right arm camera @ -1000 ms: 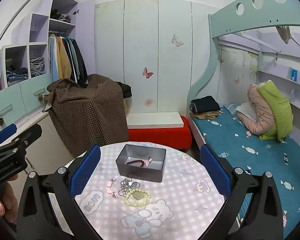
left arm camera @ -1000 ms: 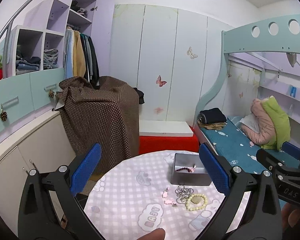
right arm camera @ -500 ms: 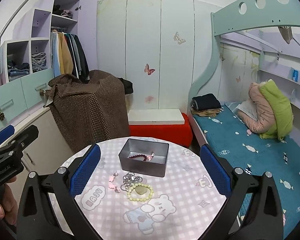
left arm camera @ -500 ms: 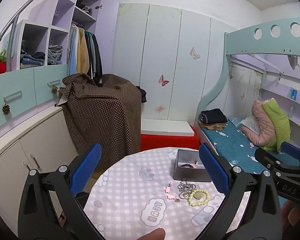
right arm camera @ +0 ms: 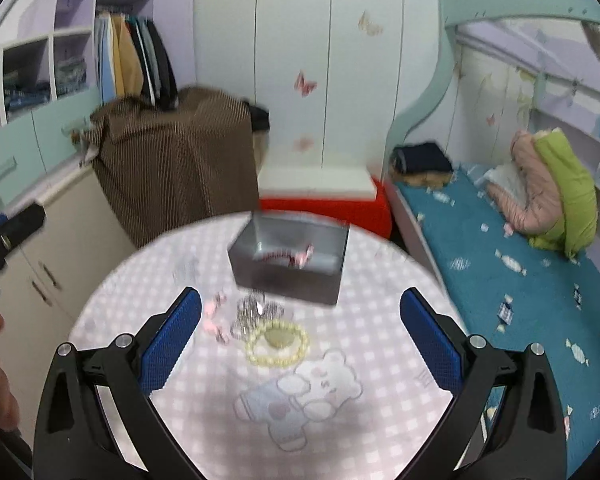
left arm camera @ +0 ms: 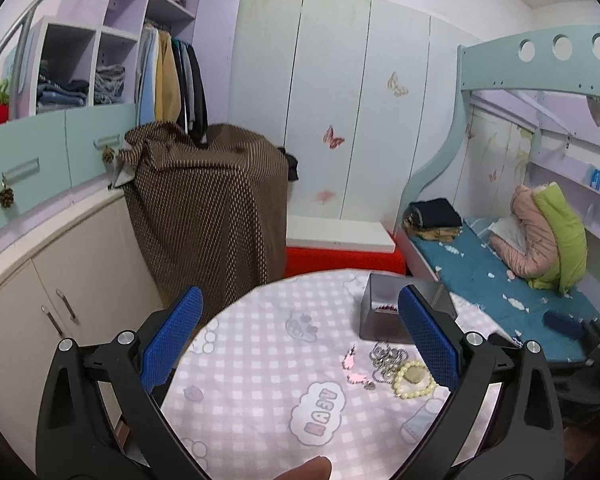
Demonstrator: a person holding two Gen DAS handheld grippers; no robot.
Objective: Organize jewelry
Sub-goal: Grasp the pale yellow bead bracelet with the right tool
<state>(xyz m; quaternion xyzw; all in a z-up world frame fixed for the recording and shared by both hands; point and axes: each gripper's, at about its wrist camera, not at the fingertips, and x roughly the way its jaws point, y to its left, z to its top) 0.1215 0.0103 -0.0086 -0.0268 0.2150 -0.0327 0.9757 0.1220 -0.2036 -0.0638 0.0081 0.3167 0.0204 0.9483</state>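
A grey metal box (right arm camera: 290, 258) stands on the round checked table (right arm camera: 204, 392) with a dark red bead bracelet (right arm camera: 278, 257) inside. In front of it lie a silver chain (right arm camera: 256, 314), a cream bead bracelet (right arm camera: 278, 342) and a small pink piece (right arm camera: 212, 314). My right gripper (right arm camera: 300, 340) is open above the table, with the cream bracelet between its fingers' line of sight. In the left wrist view the box (left arm camera: 380, 316), chain (left arm camera: 386, 358), cream bracelet (left arm camera: 414, 378) and pink piece (left arm camera: 354, 368) lie to the right. My left gripper (left arm camera: 298, 340) is open and empty.
A brown dotted cloth (left arm camera: 204, 204) covers furniture beyond the table. White cabinets (left arm camera: 60, 280) stand at the left, a red bench (right arm camera: 328, 204) behind, and a bunk bed with a teal mattress (right arm camera: 512, 256) at the right.
My right gripper has moved forward and down toward the jewelry; its view is blurred. My left gripper has drifted left and back, so the jewelry sits further right.
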